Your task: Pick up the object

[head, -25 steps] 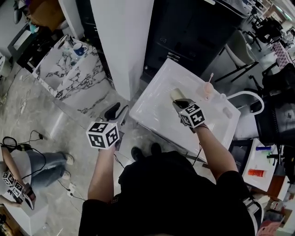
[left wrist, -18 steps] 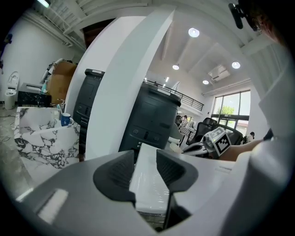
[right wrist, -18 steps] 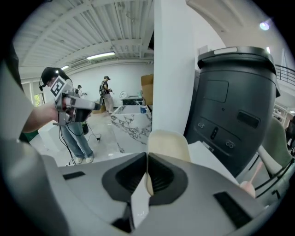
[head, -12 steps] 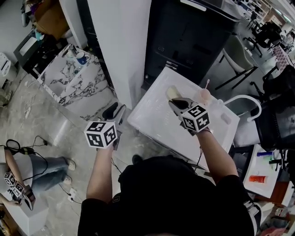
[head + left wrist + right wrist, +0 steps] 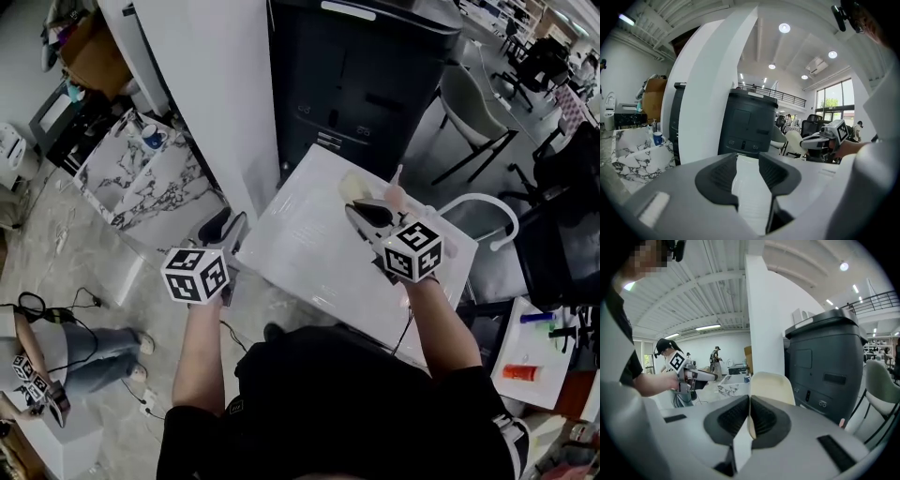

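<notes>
A cream, flat rounded object (image 5: 352,187) is pinched by its edge in my right gripper (image 5: 362,212), above the far part of the white table (image 5: 300,246). In the right gripper view the cream object (image 5: 771,387) stands up from between the pressed jaws of my right gripper (image 5: 749,405). My left gripper (image 5: 231,229) hangs over the floor just left of the table; it is open with nothing between its fingers. In the left gripper view the gap of my left gripper (image 5: 747,161) shows only the white table top (image 5: 751,197).
A pink item with a thin stick (image 5: 397,192) stands on the table behind the right gripper. A black cabinet (image 5: 366,75) and a white pillar (image 5: 220,89) rise beyond it. A marble-topped table (image 5: 150,183) is at left, chairs (image 5: 473,103) at right. A person sits on the floor (image 5: 56,352).
The right gripper, still holding the cream object, has drifted a little right in the head view. The left gripper has slid slightly left and down. The view has tilted.
</notes>
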Tool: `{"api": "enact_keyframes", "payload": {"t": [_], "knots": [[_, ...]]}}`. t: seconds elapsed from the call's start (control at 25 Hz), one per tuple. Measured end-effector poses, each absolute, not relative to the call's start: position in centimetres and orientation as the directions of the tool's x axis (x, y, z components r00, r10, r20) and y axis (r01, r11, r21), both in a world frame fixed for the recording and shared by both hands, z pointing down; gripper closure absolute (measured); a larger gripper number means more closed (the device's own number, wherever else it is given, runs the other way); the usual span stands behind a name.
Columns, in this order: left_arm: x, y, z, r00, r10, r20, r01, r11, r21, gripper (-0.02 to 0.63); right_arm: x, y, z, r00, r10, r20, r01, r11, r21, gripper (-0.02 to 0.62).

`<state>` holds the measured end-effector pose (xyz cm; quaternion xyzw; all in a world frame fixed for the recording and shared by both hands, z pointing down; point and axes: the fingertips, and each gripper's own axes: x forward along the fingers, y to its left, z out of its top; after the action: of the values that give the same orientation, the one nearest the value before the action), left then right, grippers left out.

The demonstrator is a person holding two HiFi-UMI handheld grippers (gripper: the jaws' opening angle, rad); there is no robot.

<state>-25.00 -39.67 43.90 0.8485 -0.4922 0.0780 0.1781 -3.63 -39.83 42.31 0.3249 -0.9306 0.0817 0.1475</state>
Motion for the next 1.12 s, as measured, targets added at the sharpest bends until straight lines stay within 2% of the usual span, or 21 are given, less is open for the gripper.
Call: {"api": "enact_keyframes", "payload": {"t": [0.32, 0.64, 1.12], "knots": [[-22.6, -39.8, 41.3, 0.5, -0.816, 0.289, -0.866, -0.472, 0.165, 0.454, 0.9, -37.8, 37.3, -0.784, -0.61, 0.114, -0.62, 0.771, -0.145, 0.569], [-21.8, -38.9, 39.6, 0.506, -0.826, 0.248, -0.862, -0.478, 0.167, 0.463, 4.6, -36.2, 34.6, -0.743, -0.669, -0.035, -0.65, 0.732, -0.203, 0.571], [-21.8, -39.6, 39.5, 0.472, -0.849, 0.238, -0.881, -0.45, 0.144, 0.48, 7.0, -36.1, 37.0, -0.691, -0.723, 0.002, -0.712, 0.68, -0.175, 0.572]]}}
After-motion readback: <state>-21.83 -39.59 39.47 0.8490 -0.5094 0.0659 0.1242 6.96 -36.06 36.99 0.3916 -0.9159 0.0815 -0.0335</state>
